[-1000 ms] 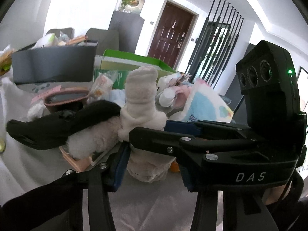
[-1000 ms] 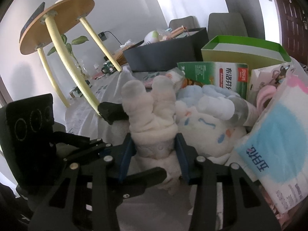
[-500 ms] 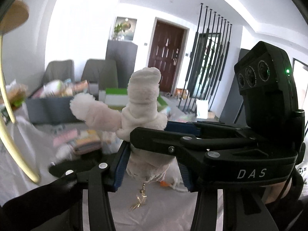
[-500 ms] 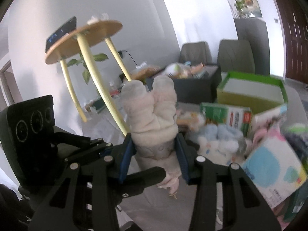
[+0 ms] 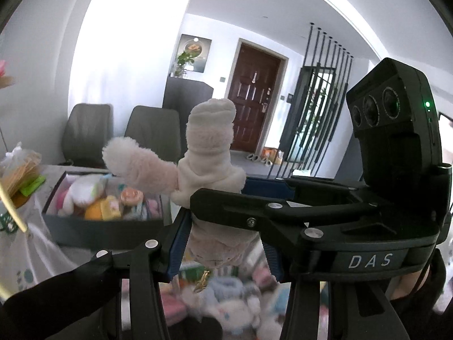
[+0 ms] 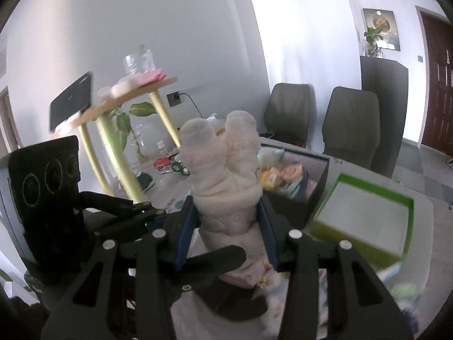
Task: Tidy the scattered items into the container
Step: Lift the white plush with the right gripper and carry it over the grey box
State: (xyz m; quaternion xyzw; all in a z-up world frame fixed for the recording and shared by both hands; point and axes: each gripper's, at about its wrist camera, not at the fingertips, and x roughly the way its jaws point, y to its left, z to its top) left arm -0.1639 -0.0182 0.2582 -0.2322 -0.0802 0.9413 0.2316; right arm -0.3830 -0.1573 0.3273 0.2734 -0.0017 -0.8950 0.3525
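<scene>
"DAS" lettering on right tongs (image 5: 223, 243); both tongs (image 6: 226, 235) clamp plush toy (image 5: 211, 153).

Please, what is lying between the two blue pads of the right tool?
In the right wrist view, the cream plush toy sits between the blue pads of the right tool, which squeeze its body; its limbs stick up above them.

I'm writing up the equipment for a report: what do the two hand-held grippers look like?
Both are black plastic frames with silver screws and blue pads inside the fingers. The right hand-held gripper carries a black three-lens camera box with a green light and white "DAS" lettering; the left hand-held gripper carries a similar box.
</scene>
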